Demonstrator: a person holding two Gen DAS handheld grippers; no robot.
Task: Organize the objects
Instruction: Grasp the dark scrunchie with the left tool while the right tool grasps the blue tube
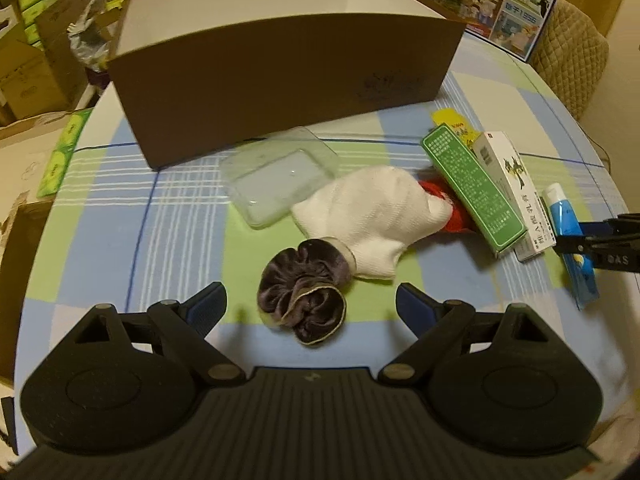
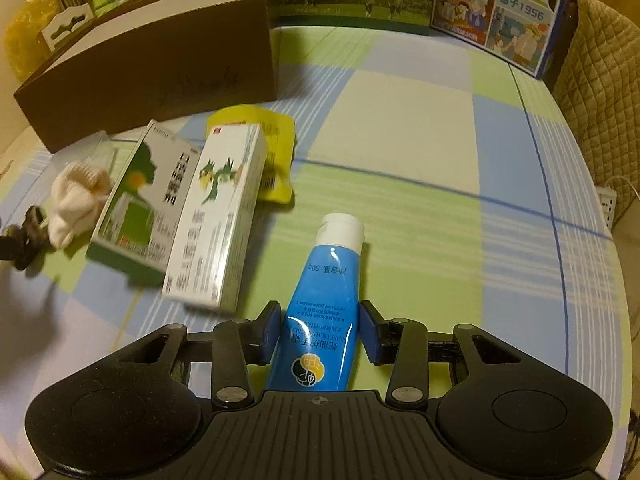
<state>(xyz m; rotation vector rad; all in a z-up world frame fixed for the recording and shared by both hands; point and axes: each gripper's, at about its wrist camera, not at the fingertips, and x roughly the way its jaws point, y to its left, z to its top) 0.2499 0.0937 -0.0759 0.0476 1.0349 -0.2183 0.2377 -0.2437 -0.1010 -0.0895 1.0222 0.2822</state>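
My left gripper (image 1: 311,307) is open, with a dark velvet scrunchie (image 1: 304,295) on the table between its fingers. A white glove (image 1: 372,216) lies just beyond, over something red (image 1: 436,192). My right gripper (image 2: 320,332) has its pads on both sides of a blue tube with a white cap (image 2: 326,300) that lies on the table; the left pad touches it, the right shows a slight gap. The tube and right gripper also show in the left wrist view (image 1: 570,236). A green box (image 1: 472,188) and a white box (image 1: 510,188) lie side by side.
An open brown cardboard box (image 1: 280,80) with a white inside stands at the back. A clear plastic lid (image 1: 276,178) lies in front of it. A yellow packet (image 2: 272,148) sits behind the boxes. A milk carton case (image 2: 500,20) stands at the far edge.
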